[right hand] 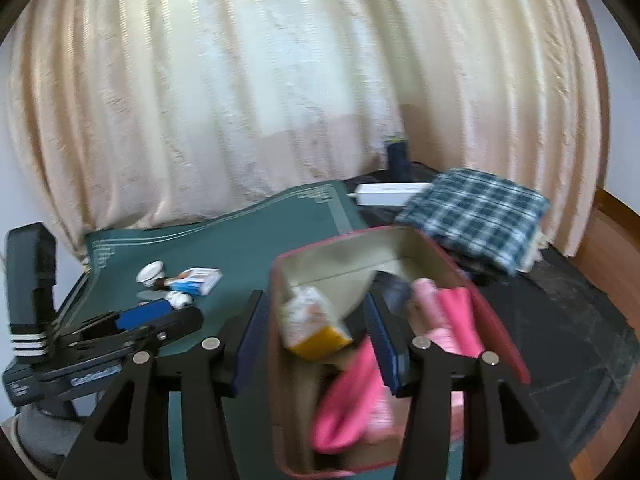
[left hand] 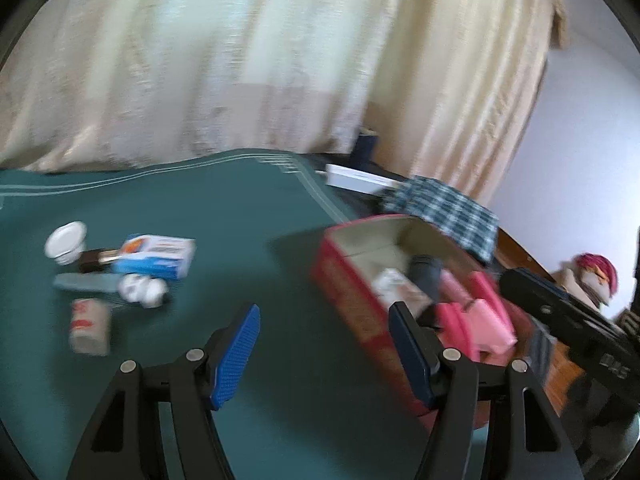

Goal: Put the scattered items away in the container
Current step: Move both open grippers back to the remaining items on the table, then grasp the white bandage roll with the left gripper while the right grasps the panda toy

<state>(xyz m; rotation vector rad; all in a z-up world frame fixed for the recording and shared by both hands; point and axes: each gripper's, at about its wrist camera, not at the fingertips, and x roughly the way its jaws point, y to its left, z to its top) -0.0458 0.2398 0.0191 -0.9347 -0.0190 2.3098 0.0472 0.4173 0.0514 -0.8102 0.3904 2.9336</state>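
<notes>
A red box [left hand: 340,280] [right hand: 500,328] stands on the green mat [left hand: 240,208] and holds pink items [left hand: 480,312] [right hand: 352,396], a dark cylinder [left hand: 426,274] and a white-and-yellow carton [right hand: 312,322]. Scattered at the left lie a white cap [left hand: 66,240], a blue-and-white box [left hand: 156,256] [right hand: 200,280], a white crumpled item [left hand: 142,290], a grey flat strip [left hand: 84,282] and a small red-and-white packet [left hand: 90,326]. My left gripper [left hand: 324,356] is open and empty between pile and box. My right gripper [right hand: 316,344] is open above the box.
A folded plaid cloth [left hand: 444,208] [right hand: 476,216] lies behind the box. A white power strip [right hand: 388,194] and a dark bottle [right hand: 397,156] stand at the back by the cream curtain [right hand: 280,80]. The left gripper [right hand: 140,320] shows in the right wrist view.
</notes>
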